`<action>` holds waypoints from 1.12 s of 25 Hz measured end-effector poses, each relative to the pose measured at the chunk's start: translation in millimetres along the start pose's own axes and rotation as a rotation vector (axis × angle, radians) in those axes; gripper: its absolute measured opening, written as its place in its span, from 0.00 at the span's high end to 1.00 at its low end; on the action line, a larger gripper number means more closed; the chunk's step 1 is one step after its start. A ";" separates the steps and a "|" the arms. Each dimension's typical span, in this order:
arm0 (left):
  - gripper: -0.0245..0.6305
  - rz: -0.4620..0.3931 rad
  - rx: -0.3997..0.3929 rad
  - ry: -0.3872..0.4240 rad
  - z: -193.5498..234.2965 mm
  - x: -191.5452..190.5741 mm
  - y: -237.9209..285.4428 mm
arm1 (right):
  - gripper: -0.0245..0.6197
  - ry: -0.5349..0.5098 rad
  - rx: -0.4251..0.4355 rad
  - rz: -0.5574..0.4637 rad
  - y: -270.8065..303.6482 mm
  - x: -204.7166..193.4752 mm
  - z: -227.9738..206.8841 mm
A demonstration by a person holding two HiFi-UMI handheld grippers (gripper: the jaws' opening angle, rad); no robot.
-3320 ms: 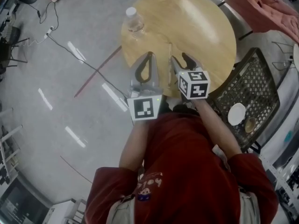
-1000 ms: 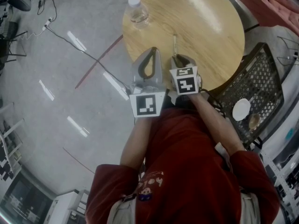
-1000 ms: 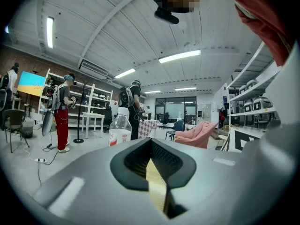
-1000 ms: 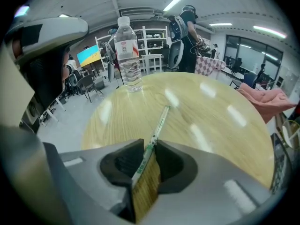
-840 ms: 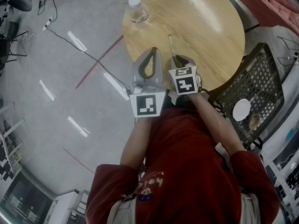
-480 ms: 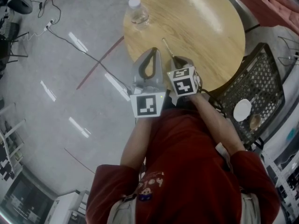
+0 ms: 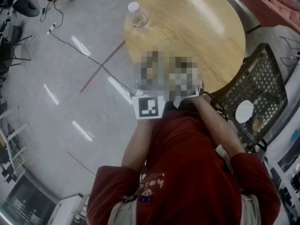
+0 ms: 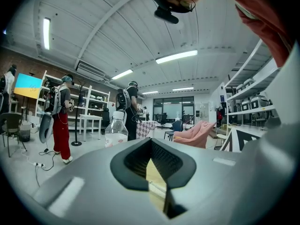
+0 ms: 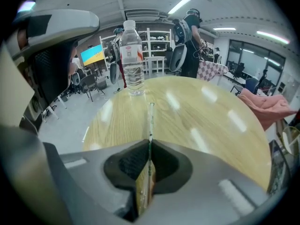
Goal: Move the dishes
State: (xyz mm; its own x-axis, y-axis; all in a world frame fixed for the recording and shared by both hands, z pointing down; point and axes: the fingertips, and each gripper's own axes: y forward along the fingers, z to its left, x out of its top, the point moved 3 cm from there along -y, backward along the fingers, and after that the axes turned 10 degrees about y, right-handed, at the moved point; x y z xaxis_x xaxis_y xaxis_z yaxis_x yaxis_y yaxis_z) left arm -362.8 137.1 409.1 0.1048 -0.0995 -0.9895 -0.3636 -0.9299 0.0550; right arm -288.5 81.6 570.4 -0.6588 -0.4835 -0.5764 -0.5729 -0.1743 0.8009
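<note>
The head view looks steeply down from above the person's red shirt (image 7: 187,172) onto the floor and a round wooden table (image 7: 201,36), which is seen whole and from well above. The left gripper view rides on the left gripper (image 8: 151,141) and faces level across the room, low by the table's near edge; the gripper's grey body fills its lower half. The right gripper view rides on the right gripper (image 9: 149,142) and tilts down across the tabletop toward its far edge. All three views share the water bottle (image 7: 137,18) at the table's far left edge. The head and right gripper views also share the tabletop.
</note>
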 end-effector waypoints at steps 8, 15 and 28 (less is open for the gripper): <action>0.96 -0.022 -0.056 0.011 -18.4 10.9 8.9 | 0.93 0.066 -0.026 -0.048 -14.9 6.4 -18.4; 0.96 -0.047 -0.150 0.039 -50.3 27.8 21.7 | 0.93 0.156 -0.070 -0.132 -49.5 17.4 -46.8; 0.96 -0.112 -0.399 0.059 -153.4 64.8 49.6 | 0.93 0.379 -0.247 -0.296 -135.0 2.9 -140.1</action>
State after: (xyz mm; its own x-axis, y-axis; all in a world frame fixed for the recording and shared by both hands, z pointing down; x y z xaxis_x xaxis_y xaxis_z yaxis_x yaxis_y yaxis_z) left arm -232.1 30.2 368.2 0.1807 0.0003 -0.9835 0.0390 -0.9992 0.0069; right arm -144.8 -16.4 483.3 -0.2384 -0.6508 -0.7208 -0.5453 -0.5245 0.6539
